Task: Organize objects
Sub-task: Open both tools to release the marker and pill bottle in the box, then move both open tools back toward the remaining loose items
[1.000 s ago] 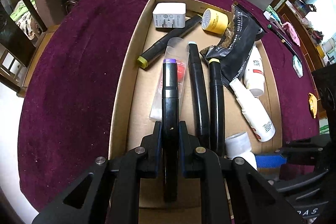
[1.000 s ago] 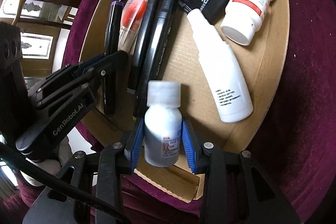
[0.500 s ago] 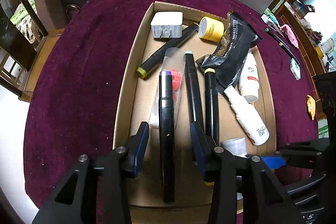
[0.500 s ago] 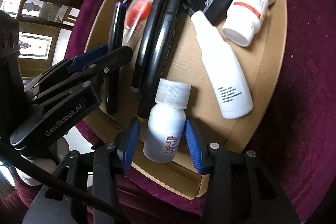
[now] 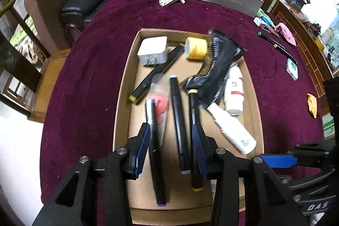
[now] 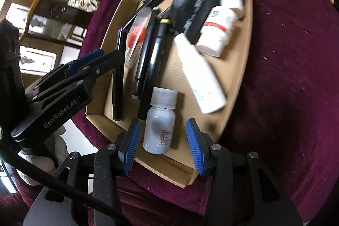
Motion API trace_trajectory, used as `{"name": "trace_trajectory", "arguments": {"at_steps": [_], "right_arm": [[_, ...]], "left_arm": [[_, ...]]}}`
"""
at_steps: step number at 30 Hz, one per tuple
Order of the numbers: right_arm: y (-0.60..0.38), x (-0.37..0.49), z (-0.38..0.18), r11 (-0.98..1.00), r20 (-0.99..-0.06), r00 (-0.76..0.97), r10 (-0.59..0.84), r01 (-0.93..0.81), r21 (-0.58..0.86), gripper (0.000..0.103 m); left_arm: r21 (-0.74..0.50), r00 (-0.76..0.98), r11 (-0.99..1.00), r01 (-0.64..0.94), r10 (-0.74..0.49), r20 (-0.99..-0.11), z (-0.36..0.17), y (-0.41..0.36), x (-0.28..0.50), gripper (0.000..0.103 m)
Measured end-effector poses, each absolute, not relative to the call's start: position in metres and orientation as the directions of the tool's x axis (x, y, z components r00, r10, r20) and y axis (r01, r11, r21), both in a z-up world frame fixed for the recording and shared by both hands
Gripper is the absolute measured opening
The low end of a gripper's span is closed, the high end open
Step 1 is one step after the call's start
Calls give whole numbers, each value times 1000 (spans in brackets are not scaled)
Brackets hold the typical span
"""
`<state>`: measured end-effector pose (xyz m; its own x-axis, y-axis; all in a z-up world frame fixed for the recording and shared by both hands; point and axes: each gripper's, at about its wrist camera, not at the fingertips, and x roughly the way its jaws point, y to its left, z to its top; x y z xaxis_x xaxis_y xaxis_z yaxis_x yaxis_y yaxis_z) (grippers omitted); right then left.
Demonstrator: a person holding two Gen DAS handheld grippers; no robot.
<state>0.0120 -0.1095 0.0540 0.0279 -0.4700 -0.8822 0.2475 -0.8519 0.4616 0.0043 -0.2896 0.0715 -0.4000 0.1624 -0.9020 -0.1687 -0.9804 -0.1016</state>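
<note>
Both tools spread wide over the cardboard tray (image 5: pixel 121 99) — neither grips anything.

Our left tool (image 5: pixel 171 137) hangs open above the purple-capped marker (image 5: pixel 155 154), which lies flat in the tray's near left beside two more black markers (image 5: pixel 180 126). Our right tool (image 6: pixel 163 137) is open too — the small white bottle (image 6: pixel 160 122) lies loose between its blue pads (image 6: pixel 132 141) at the tray's near edge, touching neither. The tray sits on the maroon tabletop (image 5: pixel 84 88).
</note>
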Motion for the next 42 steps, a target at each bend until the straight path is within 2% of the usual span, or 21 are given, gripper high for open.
{"name": "trace_trajectory", "arguments": {"at_steps": [7,10,11,15,19,27,33,39,42], "right_arm": [[-42,16,75,-831,-832,-84,-549,164,532,43],[13,13,81,-824,-811,-148,-566,84,560,56],[24,7,79,-822,-806,-168,-567,50,568,57],[113,10,66,-801,-798,-233,-556,-107,589,57],[180,21,54,-781,-804,-285,-522,-219,585,57],[295,57,38,-744,-828,-333,-451,-373,555,57],[317,42,36,-765,-848,-340,-407,-380,520,57],[308,6,33,-811,-867,-318,-385,-332,482,57],[298,-13,32,-857,-893,-307,-330,-300,420,57]], "left_arm": [[-55,-430,-980,-191,134,-893,97,-252,17,36],[-72,-427,-973,-218,161,-890,109,-230,26,36],[-83,-421,-970,-228,175,-890,112,-222,28,36],[-163,-374,-945,-284,266,-889,119,-182,36,42],[-242,-304,-911,-333,347,-887,116,-135,40,42],[-273,-196,-882,-384,367,-909,89,-41,44,42],[-240,-134,-893,-380,310,-941,55,-1,56,42],[-215,-118,-912,-348,270,-955,35,3,65,42],[-147,-157,-921,-362,216,-964,26,7,68,42]]}}
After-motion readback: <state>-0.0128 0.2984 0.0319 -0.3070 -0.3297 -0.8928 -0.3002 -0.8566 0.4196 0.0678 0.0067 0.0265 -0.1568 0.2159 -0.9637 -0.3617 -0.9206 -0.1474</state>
